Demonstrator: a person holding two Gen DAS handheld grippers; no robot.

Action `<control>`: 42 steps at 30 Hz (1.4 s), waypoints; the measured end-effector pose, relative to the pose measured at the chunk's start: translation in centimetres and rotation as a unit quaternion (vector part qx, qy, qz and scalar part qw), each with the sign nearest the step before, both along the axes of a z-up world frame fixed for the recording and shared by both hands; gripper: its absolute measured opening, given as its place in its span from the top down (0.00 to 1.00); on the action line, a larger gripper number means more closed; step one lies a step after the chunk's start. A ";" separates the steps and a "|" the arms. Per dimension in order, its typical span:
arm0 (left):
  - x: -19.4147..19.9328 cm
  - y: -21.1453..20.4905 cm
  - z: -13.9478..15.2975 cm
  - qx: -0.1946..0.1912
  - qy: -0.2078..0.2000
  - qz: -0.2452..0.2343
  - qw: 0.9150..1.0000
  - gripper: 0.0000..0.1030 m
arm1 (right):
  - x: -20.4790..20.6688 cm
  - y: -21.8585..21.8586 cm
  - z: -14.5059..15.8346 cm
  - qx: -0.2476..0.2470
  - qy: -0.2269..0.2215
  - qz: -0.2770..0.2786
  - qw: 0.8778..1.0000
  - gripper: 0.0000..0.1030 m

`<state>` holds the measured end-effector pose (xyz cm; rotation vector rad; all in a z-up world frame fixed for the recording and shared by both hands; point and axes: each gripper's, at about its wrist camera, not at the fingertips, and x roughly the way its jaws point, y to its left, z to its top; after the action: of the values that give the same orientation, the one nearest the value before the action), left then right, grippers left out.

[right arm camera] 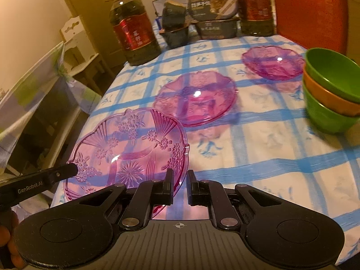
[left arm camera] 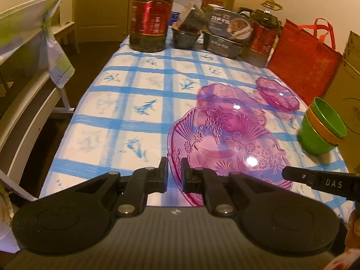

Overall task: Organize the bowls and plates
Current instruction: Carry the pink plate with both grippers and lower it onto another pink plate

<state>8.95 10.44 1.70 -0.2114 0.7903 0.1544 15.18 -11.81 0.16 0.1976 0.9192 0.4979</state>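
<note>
Notably, bare checked tablecloth [left arm camera: 126, 103] fills the frame's left, up to the table edge. Left gripper [left arm camera: 173, 168] and right gripper [right arm camera: 180, 177] each pinch the near plate [right arm camera: 130, 148] by opposite rims, jaws narrow. Clear pink, embossed flowers, scalloped edge. Two more plates [right arm camera: 195, 99] behind; stacked bowls [right arm camera: 330, 92] right.

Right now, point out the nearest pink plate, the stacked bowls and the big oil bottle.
Nearest pink plate [right arm camera: 126, 148]: right wrist view, embossed centre.
Stacked bowls [right arm camera: 326, 112]: right wrist view, bottom green bowl's outer wall.
Oil bottle [left arm camera: 150, 18]: left wrist view, red label.
</note>
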 end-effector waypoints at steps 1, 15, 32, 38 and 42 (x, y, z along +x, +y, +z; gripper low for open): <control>0.2 -0.3 0.1 0.000 0.000 -0.003 1.000 0.91 | 0.0 -0.3 0.0 0.000 -0.001 -0.003 1.000 0.89; 3.1 -3.1 0.8 -0.003 -0.009 -0.029 1.000 0.91 | 1.1 -3.5 0.6 0.003 -0.009 -0.036 0.999 0.89; 8.3 -3.5 0.5 -0.010 -0.012 -0.044 0.999 0.91 | 5.5 -4.0 0.8 -0.011 -0.025 -0.041 0.999 0.89; 11.1 -2.8 0.1 -0.012 -0.014 -0.042 0.999 0.91 | 8.3 -3.2 0.5 -0.020 -0.032 -0.036 0.999 0.89; 13.2 -2.2 -0.4 -0.014 -0.014 -0.038 0.999 0.91 | 10.7 -2.4 0.3 -0.025 -0.039 -0.030 0.998 0.89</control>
<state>22.16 8.27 1.27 -0.2090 0.7716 0.0678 25.83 -14.21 0.50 0.1593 0.8471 0.4227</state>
